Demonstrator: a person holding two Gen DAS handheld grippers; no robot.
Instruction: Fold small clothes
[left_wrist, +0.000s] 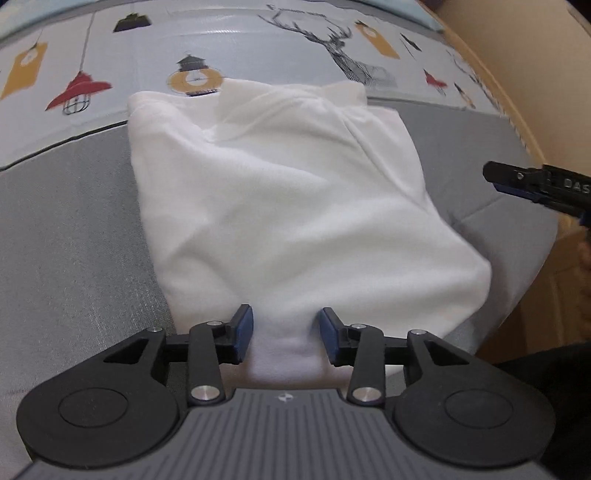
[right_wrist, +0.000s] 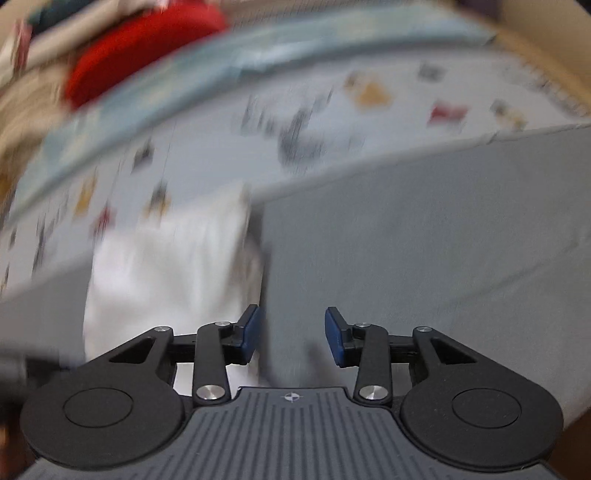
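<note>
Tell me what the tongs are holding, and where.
Nothing. The left tongs stand open around the white cloth's near edge; the right tongs are open and empty.

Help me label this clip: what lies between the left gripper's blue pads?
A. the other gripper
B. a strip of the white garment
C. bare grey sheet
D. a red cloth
B: in the left wrist view a strip of the white garment runs between the pads of the left gripper, which stand apart.

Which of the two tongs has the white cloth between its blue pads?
The left tongs: the white cloth lies between its pads. The right tongs stand open over bare grey surface, beside the cloth.
</note>
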